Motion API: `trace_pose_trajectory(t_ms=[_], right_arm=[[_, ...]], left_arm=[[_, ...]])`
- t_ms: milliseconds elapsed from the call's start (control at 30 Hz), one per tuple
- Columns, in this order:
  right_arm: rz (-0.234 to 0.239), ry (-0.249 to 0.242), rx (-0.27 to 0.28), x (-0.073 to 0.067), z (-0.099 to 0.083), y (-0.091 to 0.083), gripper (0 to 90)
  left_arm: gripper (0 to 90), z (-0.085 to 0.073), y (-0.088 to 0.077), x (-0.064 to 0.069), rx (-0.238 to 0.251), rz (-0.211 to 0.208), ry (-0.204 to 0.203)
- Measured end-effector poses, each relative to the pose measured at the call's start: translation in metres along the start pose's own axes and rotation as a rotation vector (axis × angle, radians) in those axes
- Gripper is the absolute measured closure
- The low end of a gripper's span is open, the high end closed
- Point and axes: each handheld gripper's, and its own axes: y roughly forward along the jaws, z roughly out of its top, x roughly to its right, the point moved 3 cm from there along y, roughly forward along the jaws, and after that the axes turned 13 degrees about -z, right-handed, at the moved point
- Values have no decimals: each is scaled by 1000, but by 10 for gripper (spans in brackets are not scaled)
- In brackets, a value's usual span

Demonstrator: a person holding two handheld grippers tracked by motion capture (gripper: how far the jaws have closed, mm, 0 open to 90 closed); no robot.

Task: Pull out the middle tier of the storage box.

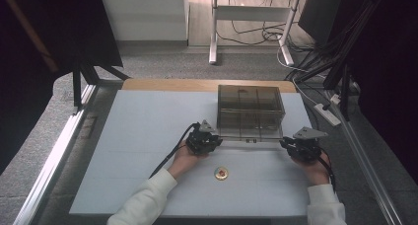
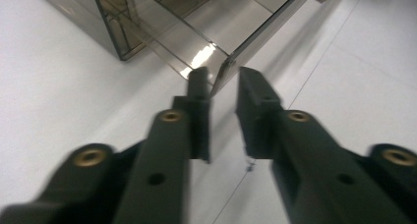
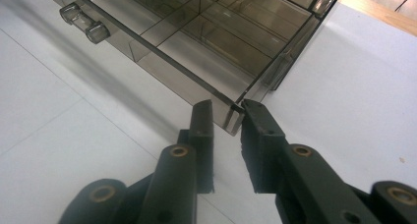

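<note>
- The left gripper (image 1: 213, 139) sat at the near left corner of the smoked clear drawer box (image 1: 250, 108), which stood toward the far middle of the white table (image 1: 138, 136). In the left gripper view its jaws straddled the front panel's corner edge (image 2: 220, 71) with a gap showing on either side, so they looked released rather than clenched on it.
- A small round coin-like disc (image 1: 221, 173) lay on the table between the two hands, nearer the person than the box, touched by neither gripper.
- The drawer front (image 3: 147, 47), with its two round knobs (image 3: 83, 22), appeared drawn a little out of the box toward the person.
- The right gripper (image 1: 287, 142) sat at the near right corner. In the right gripper view its jaws flanked the drawer's corner post (image 3: 235, 117); the right pad seemed to touch it, the left stood just off, so the hold looked loose at best.
- The step in hand seemed to be working the drawer by its two front corners. The next move probably called for an even, level action on both sides, so the drawer would not skew in its runners.
</note>
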Motion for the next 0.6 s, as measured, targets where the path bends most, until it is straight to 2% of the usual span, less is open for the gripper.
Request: trace_pose_trajectory(t_ms=[100, 133, 200, 300, 400, 600], right_arm=[[3, 8, -3, -1, 0, 0, 648], [6, 18, -3, -1, 1, 0, 614], [16, 48, -4, 1, 1, -1, 524], [35, 89, 2, 3, 2, -4, 477], [45, 105, 5, 3, 2, -7, 402], [63, 115, 30, 1, 6, -12, 364]], left_arm=[[555, 1, 0, 0, 8, 11, -9], [482, 1, 0, 0, 11, 10, -14], [396, 1, -3, -1, 12, 7, -22], [345, 2, -7, -1, 11, 0, -22], [304, 0, -13, 0, 8, -19, -12], [277, -6, -33, 2, 13, -33, -6]])
